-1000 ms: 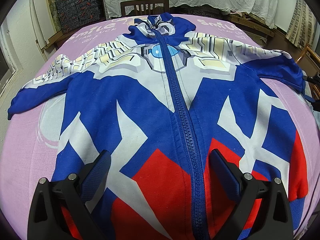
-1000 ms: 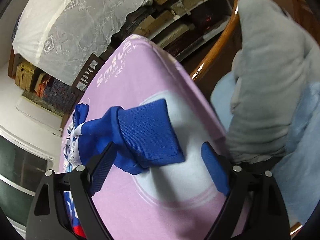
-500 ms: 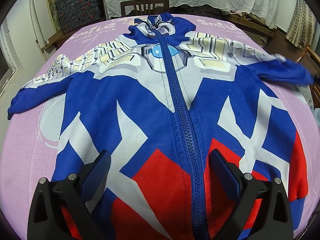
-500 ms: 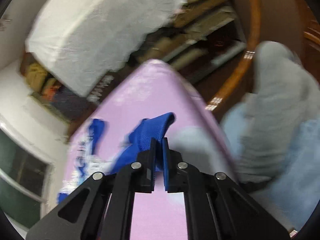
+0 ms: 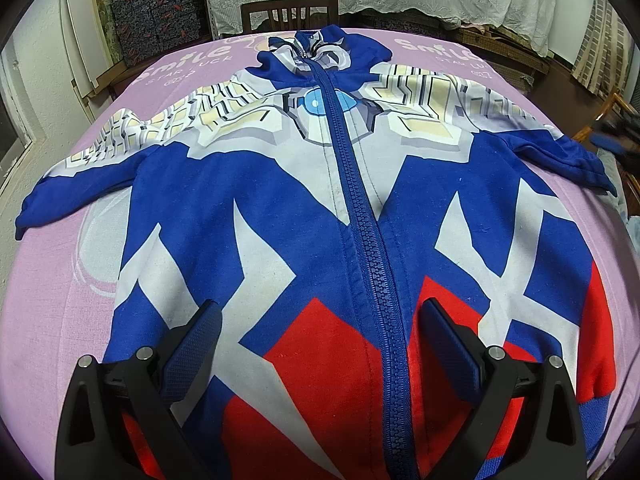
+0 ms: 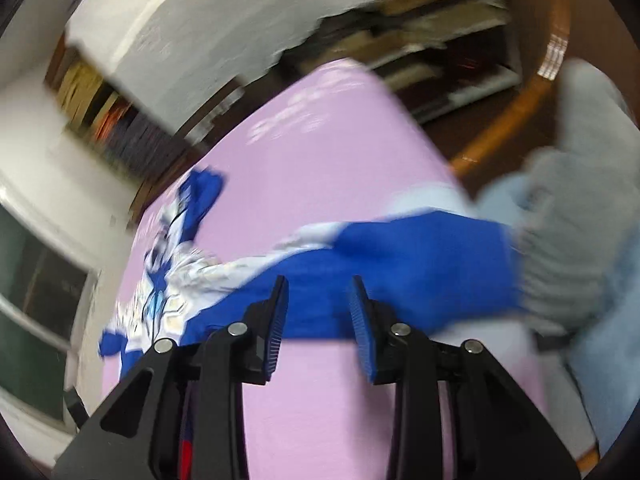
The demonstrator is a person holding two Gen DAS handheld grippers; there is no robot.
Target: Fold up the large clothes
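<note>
The tabletop (image 5: pixel 48 320), covered with a pink printed cloth, carries the zip-up hooded jacket (image 5: pixel 280 216) face up. The jacket lies spread across most of the surface: hood toward the far edge near the wooden chair (image 5: pixel 290 8), zipper (image 5: pixel 356 200) closed and running down the centre, hem nearest to you. No fold is present in the body. Judge the task as being at the flattening stage, with every fold yet to be made.

Check the sleeves. The left sleeve (image 5: pixel 80 184) lies out to the side, its cuff slightly bunched. The right sleeve (image 6: pixel 400 264) extends toward the tabletop edge, its cuff end close to the grey padded item (image 6: pixel 572 208) beside the table. It appears straightened, though motion blur in the right wrist view limits the detail.

Your left tool (image 5: pixel 320 344) hovers over the red hem panels with its jaws wide apart; nothing is between them and the pads touch no fabric.

Your right tool (image 6: pixel 318 320) has just been opening. Its jaws stand partly apart, and no cloth is between them; the sleeve lies beyond the fingertips.

Remaining work, by estimate: fold both sleeves inward, fold the sides, then fold the body lengthwise.
</note>
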